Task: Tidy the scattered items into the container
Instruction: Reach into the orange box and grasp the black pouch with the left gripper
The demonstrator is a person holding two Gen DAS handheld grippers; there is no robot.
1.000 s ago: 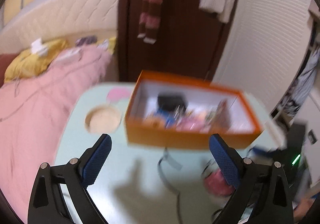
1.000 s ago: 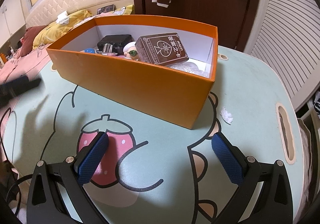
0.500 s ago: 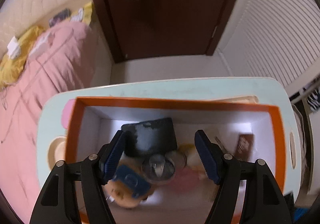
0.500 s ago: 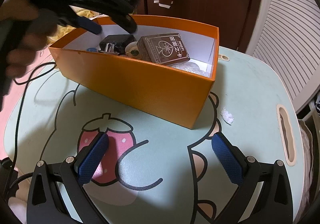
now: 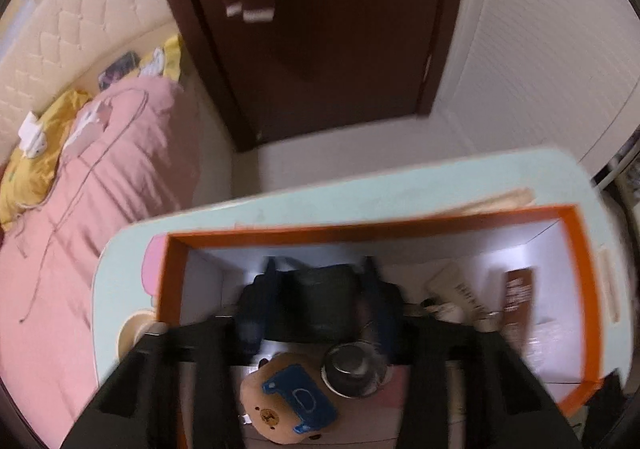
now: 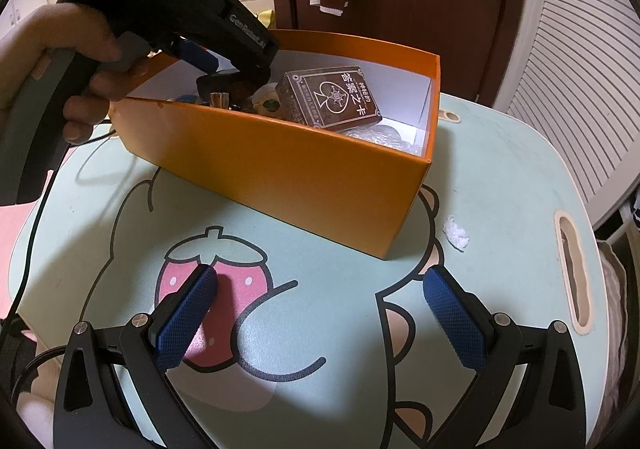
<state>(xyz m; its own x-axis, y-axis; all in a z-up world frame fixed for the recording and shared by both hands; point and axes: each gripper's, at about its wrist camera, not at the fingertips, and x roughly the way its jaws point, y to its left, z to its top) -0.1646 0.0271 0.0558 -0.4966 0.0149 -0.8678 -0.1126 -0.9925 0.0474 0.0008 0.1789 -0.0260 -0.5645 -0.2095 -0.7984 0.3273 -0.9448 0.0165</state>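
Observation:
The orange box [image 5: 576, 289] [image 6: 280, 169] stands on the pale green table [image 6: 500, 169]. It holds a black case [image 5: 320, 301], a brown card box [image 6: 332, 97], a metal cup [image 5: 354, 367] and a bear toy [image 5: 280, 405]. My left gripper [image 5: 318, 313] reaches down into the box's left end. Its jaws are closing, and the blue pads sit against both sides of the black case. My right gripper [image 6: 320, 313] hovers open over the strawberry print, in front of the box, with nothing between its fingers. A white crumpled scrap [image 6: 456, 233] lies on the table right of the box.
A pink bed [image 5: 80, 209] runs along the table's left side, with a dark door [image 5: 340, 29] behind. There is a handle slot [image 6: 572, 269] near the table's right edge. A black cable [image 6: 28, 249] trails off the left edge.
My left gripper swung from in front of the box to above it, dipped inside, and its jaws narrowed around the black case. The right gripper stayed put.

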